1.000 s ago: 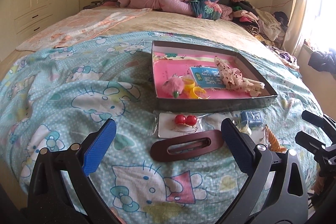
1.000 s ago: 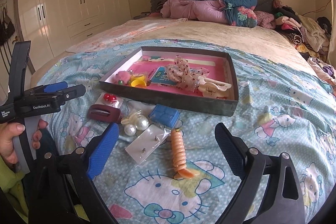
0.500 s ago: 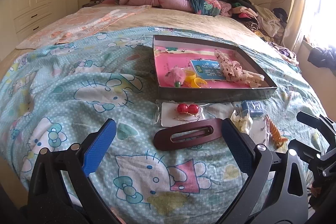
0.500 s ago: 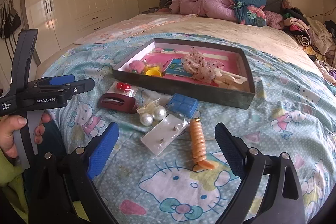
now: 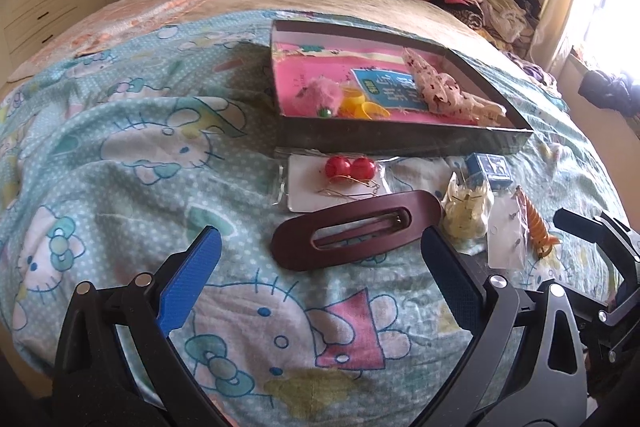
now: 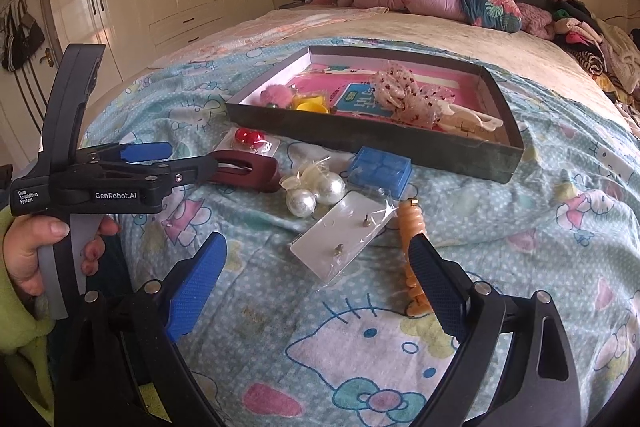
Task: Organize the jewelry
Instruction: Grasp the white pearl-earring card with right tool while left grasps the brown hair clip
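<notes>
Lining up on the maroon hair clip [image 5: 356, 229] lying just ahead between its spread, empty jaws, the left gripper [image 5: 320, 259] looks ready to grab; right gripper [image 6: 320, 263] gapes idle.

Our left gripper [image 5: 320, 259] has black plastic arms tipped with bright blue, finely textured pads [image 5: 188, 279], and round silver screws sit at the joints. Our right gripper [image 6: 316, 271] is built the same way. On the side of the left tool we read white lettering, "GenRobot.AI" and "Data Acquisition System". Our left hand [image 6: 36, 251] shows bare skin, reddish nails and a yellow-green sleeve [image 6: 20, 327].
</notes>
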Demonstrator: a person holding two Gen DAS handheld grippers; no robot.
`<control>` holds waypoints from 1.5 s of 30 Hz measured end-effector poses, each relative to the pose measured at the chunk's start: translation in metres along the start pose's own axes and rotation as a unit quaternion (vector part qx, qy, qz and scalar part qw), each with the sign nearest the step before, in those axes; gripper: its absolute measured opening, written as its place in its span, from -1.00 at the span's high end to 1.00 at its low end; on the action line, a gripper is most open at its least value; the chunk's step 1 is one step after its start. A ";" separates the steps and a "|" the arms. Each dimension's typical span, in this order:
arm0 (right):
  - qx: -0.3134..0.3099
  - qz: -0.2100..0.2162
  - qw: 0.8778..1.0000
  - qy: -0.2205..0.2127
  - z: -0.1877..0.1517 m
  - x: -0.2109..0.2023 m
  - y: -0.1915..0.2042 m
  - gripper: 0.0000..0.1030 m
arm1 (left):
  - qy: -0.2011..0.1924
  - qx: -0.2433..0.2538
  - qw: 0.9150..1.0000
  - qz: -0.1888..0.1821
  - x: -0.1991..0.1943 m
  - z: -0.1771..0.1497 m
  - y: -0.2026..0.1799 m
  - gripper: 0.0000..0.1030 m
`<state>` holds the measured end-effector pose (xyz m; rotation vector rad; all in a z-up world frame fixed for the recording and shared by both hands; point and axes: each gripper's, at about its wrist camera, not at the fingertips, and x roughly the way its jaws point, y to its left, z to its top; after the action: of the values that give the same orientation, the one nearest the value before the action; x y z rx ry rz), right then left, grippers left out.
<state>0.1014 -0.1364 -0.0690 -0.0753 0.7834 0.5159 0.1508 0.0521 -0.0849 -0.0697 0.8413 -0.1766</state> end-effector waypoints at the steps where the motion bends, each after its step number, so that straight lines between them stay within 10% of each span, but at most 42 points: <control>1: 0.001 0.001 1.000 0.002 0.000 0.001 0.000 -0.72 | 0.001 0.004 1.000 -0.001 0.001 0.000 -0.001 -0.77; 13: 0.033 0.022 0.999 0.026 0.002 0.020 -0.014 -0.43 | 0.005 0.178 0.984 0.002 0.016 0.010 -0.036 -0.71; 34: 0.097 0.031 0.994 0.046 0.007 0.049 -0.036 0.50 | 0.034 0.251 0.967 -0.017 0.031 0.001 -0.055 0.03; 45: 0.103 0.044 0.993 0.034 0.001 0.032 -0.041 0.67 | 0.048 0.240 0.969 -0.037 0.021 -0.002 -0.056 0.37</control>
<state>0.1402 -0.1585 -0.0951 0.1345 0.9049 0.5143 0.1560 -0.0071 -0.0940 0.3652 0.8728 -0.4536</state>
